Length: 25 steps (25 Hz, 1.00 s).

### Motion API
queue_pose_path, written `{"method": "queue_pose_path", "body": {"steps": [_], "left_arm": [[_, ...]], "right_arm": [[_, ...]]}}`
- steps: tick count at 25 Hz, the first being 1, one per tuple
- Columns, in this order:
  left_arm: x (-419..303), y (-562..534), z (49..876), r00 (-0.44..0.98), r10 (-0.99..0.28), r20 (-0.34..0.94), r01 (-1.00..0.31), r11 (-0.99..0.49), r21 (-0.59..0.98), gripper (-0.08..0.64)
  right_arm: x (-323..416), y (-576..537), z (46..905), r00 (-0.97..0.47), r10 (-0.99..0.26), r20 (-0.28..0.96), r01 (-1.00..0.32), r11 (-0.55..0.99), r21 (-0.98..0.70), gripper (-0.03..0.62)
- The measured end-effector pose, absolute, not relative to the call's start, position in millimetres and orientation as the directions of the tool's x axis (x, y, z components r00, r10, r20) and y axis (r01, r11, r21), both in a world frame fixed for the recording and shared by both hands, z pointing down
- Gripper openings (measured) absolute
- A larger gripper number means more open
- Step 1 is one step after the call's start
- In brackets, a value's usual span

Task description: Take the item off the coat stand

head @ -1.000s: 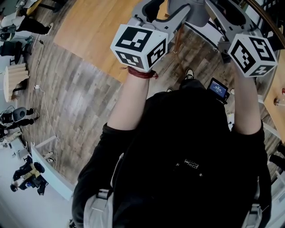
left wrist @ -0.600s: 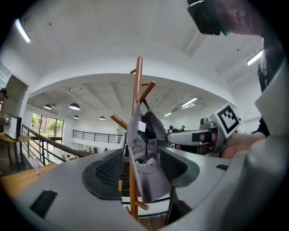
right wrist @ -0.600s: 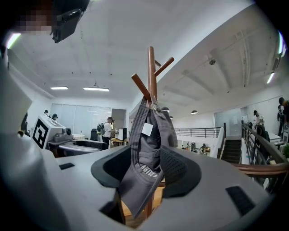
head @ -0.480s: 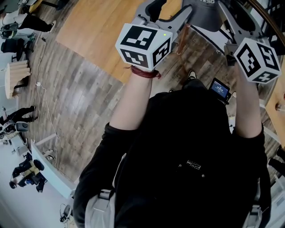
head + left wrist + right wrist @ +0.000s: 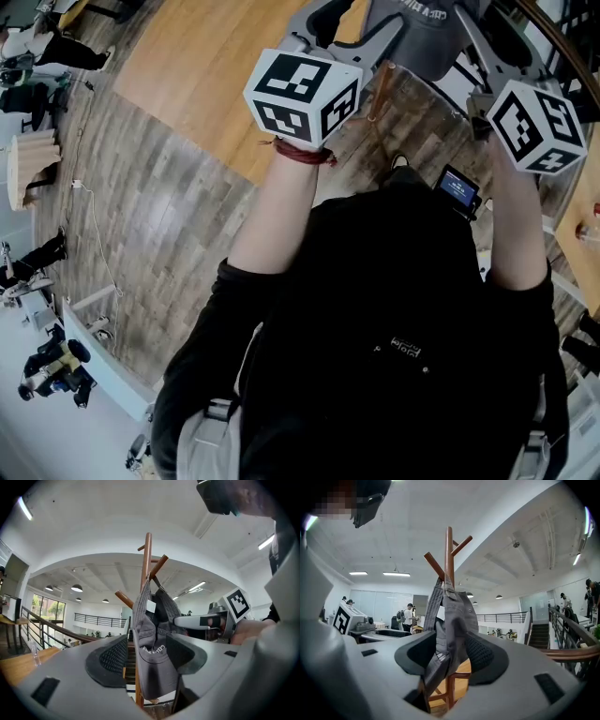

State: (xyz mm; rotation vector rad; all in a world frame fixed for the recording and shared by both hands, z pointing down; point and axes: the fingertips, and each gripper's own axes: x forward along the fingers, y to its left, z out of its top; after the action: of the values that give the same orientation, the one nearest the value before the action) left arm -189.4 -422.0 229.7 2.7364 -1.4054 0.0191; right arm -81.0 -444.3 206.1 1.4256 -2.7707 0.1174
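Observation:
A grey cap (image 5: 422, 37) hangs by its back strap from a peg of the wooden coat stand (image 5: 147, 559). I hold both grippers up at it from opposite sides. The left gripper (image 5: 147, 656) is open: the cap's (image 5: 152, 667) lower part hangs between its pads, with a sliver of background showing beside the left pad. In the right gripper view the right gripper (image 5: 451, 656) has its pads drawn in against the cap's (image 5: 452, 620) bunched fabric. The stand's pole (image 5: 449, 550) rises behind the cap. In the head view the two marker cubes hide most of the jaws.
The stand's pole (image 5: 380, 89) runs down to a wood-plank floor (image 5: 187, 187) far below. A stair rail (image 5: 574, 634) lies to the right, a glass-railed landing (image 5: 47, 625) to the left. People stand in the distance (image 5: 408, 616). A small lit screen (image 5: 459, 187) sits near my right arm.
More of the cap has come into the head view and it now sits lower, between the two grippers. Both marker cubes have shifted only slightly.

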Motion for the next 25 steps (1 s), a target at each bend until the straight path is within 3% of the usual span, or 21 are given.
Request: {"method": "queue_pose_path", "body": {"steps": [13,15,17,19,25], "left_arm": [[-178,-460,230,0.607,-0.794,0.037,-0.794,-0.604,0.07,0.25],[-175,-469,226,0.613,-0.79,0.02,-0.789,-0.61,0.073,0.212],[-171,-475,223,0.613,-0.79,0.014,-0.789,-0.612,0.057,0.116],[-172,-481,223,0.606,-0.795,0.009,-0.794,-0.605,0.058,0.052],[-177,-490,223,0.594,-0.804,-0.021,-0.801,-0.593,0.074,0.031]], "right_arm": [[-101,-475,205,-0.65,-0.758,0.053,-0.76,0.649,-0.045,0.18],[-103,-482,206,-0.663,-0.747,0.053,-0.749,0.662,-0.034,0.137],[-101,-486,206,-0.669,-0.741,0.06,-0.743,0.669,-0.012,0.066],[-99,-489,206,-0.677,-0.733,0.069,-0.734,0.679,0.005,0.038],[-105,-492,207,-0.715,-0.695,0.071,-0.697,0.717,0.001,0.025]]}}
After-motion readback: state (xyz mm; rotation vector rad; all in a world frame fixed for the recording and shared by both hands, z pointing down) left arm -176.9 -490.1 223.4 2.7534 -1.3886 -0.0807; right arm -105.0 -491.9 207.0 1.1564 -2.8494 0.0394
